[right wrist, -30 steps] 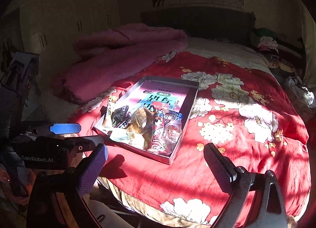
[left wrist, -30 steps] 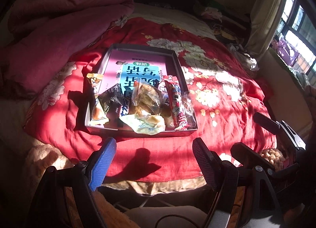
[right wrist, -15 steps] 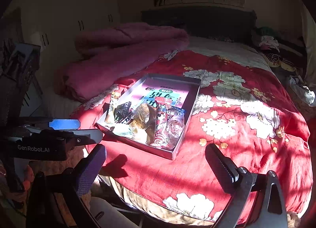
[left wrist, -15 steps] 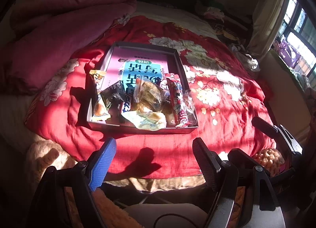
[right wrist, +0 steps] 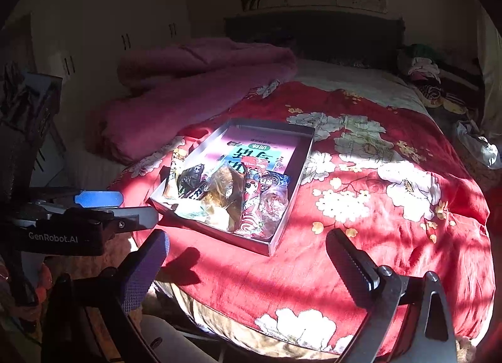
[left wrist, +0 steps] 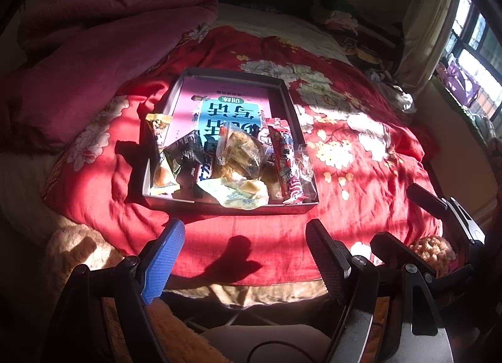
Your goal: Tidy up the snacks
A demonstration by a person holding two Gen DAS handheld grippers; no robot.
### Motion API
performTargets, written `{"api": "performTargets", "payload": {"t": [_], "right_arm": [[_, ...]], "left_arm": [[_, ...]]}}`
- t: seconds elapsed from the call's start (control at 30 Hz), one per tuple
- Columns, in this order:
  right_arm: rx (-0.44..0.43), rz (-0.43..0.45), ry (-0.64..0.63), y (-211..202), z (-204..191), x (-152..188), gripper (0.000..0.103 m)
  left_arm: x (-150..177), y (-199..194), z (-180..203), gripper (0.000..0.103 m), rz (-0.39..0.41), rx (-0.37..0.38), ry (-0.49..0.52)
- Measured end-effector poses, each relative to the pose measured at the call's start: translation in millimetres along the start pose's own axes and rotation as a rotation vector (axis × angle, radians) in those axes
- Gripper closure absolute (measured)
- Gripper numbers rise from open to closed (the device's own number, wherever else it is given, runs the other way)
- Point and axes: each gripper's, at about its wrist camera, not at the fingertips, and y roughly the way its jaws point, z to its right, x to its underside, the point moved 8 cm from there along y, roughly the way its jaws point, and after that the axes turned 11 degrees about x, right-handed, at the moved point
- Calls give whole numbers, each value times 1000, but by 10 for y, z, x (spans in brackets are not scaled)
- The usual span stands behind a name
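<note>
A grey shallow box [left wrist: 284, 93] [right wrist: 301, 162] lies on the red flowered bedspread [left wrist: 360, 155] [right wrist: 392, 206]. Its near end holds several wrapped snacks: a tall yellow packet [left wrist: 160, 149], a black packet [left wrist: 185, 152], a clear bag of pastry [left wrist: 241, 149] [right wrist: 222, 187], a pale green packet [left wrist: 238, 193] and a red stick packet [left wrist: 287, 162] [right wrist: 251, 206]. A pink and blue printed sheet [left wrist: 219, 105] lines the box. My left gripper [left wrist: 244, 256] is open and empty, just short of the box. My right gripper [right wrist: 248, 265] is open and empty, near the bed's front edge.
A folded pink quilt [left wrist: 94, 49] [right wrist: 188, 86] lies at the back left of the bed. Clothes [right wrist: 420, 67] are piled at the far right by the headboard. A window [left wrist: 473, 58] is at the right. The left gripper's body [right wrist: 78, 224] shows at the right view's left edge.
Both grippers have drifted slightly back and up; the box sits a little farther and higher in both views. Both stay open and empty.
</note>
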Motion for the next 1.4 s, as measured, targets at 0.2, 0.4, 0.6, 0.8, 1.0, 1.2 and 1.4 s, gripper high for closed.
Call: {"api": "performTargets", "payload": {"t": [0.2,0.4,0.6,0.8,1.0,1.2,1.4], "right_arm": [[3,3,-1,-9,4,-7,2],[11,11,3,-20,21,-30,2],[13,11,0,-24,21,-30,2],[14,10,4,-17,23,-30,2],[16,8,2,-14,23,-28,2],[17,10,4,-13,25,-25,2],[21,6,2,3,23,-4,2]], "left_arm": [[0,4,-6,22,-1,-8,3],[3,2,3,22,-2,-18,9],[-6,-5,0,22,1,-23,12],[-16,-9,-2,22,3,-32,14],[-22,-9,-2,22,5,-37,18],[-30,-15,-1,22,8,-41,24],[-57,-53,-13,22,23,-59,30]]}}
